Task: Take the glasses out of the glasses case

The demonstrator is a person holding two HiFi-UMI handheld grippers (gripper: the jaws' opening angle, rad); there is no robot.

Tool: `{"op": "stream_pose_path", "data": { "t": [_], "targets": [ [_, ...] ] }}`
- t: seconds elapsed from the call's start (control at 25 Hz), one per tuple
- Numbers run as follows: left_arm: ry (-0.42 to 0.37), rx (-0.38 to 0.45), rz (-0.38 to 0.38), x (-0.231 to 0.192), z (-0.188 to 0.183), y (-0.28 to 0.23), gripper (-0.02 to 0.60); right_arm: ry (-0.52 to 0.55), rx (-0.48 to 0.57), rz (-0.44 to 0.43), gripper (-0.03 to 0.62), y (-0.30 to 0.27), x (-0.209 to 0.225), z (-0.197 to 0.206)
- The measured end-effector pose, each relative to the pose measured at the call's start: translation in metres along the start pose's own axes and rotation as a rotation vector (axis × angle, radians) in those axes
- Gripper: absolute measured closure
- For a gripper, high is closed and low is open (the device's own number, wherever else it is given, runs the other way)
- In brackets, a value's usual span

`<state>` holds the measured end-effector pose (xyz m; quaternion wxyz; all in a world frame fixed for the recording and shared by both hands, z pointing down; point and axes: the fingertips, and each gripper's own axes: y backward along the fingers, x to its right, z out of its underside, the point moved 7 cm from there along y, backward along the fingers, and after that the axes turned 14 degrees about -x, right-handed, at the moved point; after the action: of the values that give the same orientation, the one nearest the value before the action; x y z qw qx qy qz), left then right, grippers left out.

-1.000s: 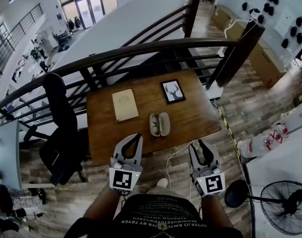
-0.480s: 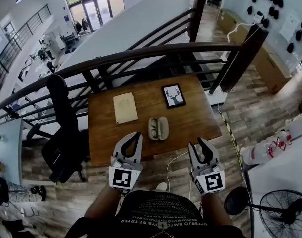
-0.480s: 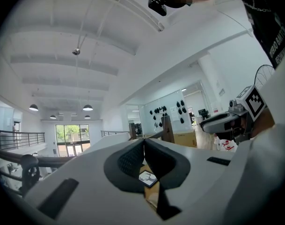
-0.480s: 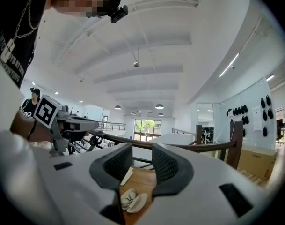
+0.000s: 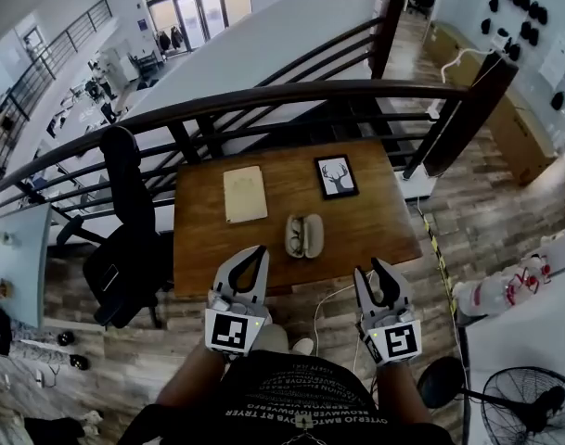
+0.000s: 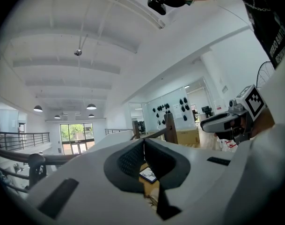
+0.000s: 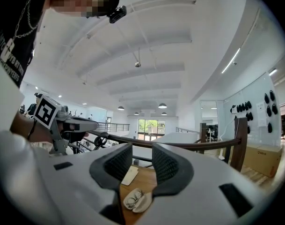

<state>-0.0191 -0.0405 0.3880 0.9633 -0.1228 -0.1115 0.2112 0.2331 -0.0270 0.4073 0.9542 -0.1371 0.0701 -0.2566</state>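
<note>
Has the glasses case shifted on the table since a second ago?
No. The glasses case lies at the same spot, just below the deer picture and right of the tan notebook; only the view shifted.

The pale oval hard-shell glasses case (image 5: pixel 303 235) lies open near the middle of the brown wooden table (image 5: pixel 375 221). Its 2 halves lie flat, side by side, hollows up. The dark thin-rimmed glasses (image 5: pixel 294 235) lie inside 1 half, the left one in the head view.
</note>
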Motion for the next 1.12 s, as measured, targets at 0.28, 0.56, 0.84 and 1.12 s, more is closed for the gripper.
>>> {"op": "stream_pose_path", "data": {
  "t": [0.28, 0.56, 0.84, 1.12],
  "targets": [
    [0.003, -0.016, 0.002, -0.014, 0.008, 0.001, 0.552, -0.015, -0.017, -0.009, 0.475, -0.013, -0.013, 0.006],
    [0.003, -0.03, 0.028, -0.034, 0.012, -0.021, 0.552, -0.028, -0.024, -0.002, 0.475, -0.042, -0.013, 0.005],
    [0.013, -0.041, 0.042, -0.067, 0.012, -0.059, 0.554, -0.037, -0.05, -0.001, 0.475, -0.088, -0.007, -0.004],
    [0.01, -0.043, 0.058, -0.096, 0.007, -0.098, 0.554, -0.068, -0.079, -0.014, 0.474, -0.138, 0.006, -0.005]
  ]
}}
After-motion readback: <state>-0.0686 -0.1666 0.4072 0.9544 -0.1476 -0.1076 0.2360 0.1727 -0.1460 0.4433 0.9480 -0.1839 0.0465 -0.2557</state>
